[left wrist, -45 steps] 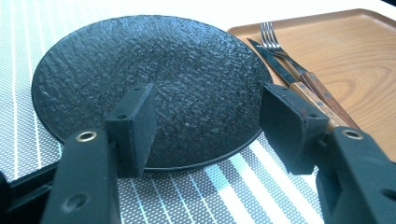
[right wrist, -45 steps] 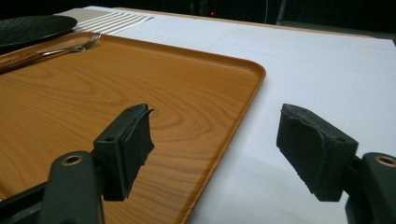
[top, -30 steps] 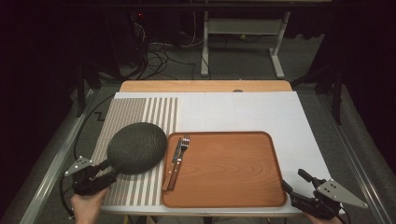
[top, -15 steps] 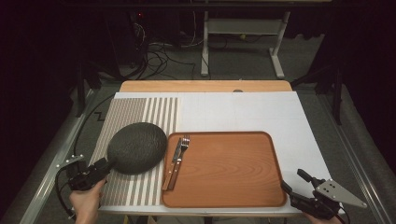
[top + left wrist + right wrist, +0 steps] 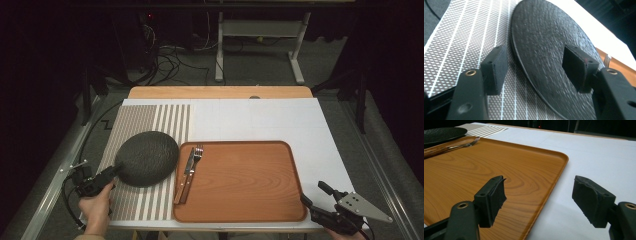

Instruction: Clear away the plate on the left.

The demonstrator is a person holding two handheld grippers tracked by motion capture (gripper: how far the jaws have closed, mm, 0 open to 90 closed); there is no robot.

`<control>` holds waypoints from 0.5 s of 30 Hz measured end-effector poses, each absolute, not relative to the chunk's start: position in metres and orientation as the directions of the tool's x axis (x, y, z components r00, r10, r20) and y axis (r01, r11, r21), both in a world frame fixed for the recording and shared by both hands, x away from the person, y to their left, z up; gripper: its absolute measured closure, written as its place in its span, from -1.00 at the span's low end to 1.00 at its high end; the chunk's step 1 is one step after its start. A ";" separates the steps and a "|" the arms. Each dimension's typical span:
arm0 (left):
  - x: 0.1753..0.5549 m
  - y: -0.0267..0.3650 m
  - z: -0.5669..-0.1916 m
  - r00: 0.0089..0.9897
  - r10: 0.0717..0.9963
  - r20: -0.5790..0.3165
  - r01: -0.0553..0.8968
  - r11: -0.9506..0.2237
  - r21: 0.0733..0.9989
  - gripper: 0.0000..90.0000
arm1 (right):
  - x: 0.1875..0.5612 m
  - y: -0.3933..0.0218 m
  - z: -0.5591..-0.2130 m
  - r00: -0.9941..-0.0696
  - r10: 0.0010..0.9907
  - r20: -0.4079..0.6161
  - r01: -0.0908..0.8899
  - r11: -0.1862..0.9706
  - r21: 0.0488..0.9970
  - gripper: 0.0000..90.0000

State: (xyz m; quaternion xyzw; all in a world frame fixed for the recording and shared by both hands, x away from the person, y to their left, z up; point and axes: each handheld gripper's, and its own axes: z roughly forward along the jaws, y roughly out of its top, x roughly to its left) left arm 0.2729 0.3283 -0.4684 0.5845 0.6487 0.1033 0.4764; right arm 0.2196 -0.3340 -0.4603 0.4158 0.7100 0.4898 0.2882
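Observation:
A dark textured round plate (image 5: 147, 158) lies on a striped placemat (image 5: 145, 120), left of a wooden tray (image 5: 245, 185). On the tray's left side lie a fork and a knife (image 5: 189, 167). My left gripper (image 5: 114, 171) is at the plate's near-left edge. In the left gripper view its jaws (image 5: 536, 67) stand open astride the plate's (image 5: 544, 37) rim, one pad over the mat (image 5: 469, 32) and one over the plate, neither pressing. My right gripper (image 5: 313, 192) is open at the tray's near right corner; in the right gripper view (image 5: 539, 200) it straddles the tray's (image 5: 474, 170) edge.
A white sheet (image 5: 260, 117) covers the table behind and to the right of the tray. A bare wooden strip (image 5: 220, 92) runs along the far edge. Beyond the table are floor cables and the legs of a stand (image 5: 260, 50). Metal rails run along both sides.
My left gripper has shifted a little and come lower at the plate's edge. The plate, the tray and the right gripper are where they were.

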 end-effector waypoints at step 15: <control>0.297 0.337 -0.482 0.021 0.796 -0.605 0.661 0.443 0.606 -0.14 | 0.220 -0.334 -0.461 -0.491 0.871 -0.002 0.308 0.176 0.935 -0.40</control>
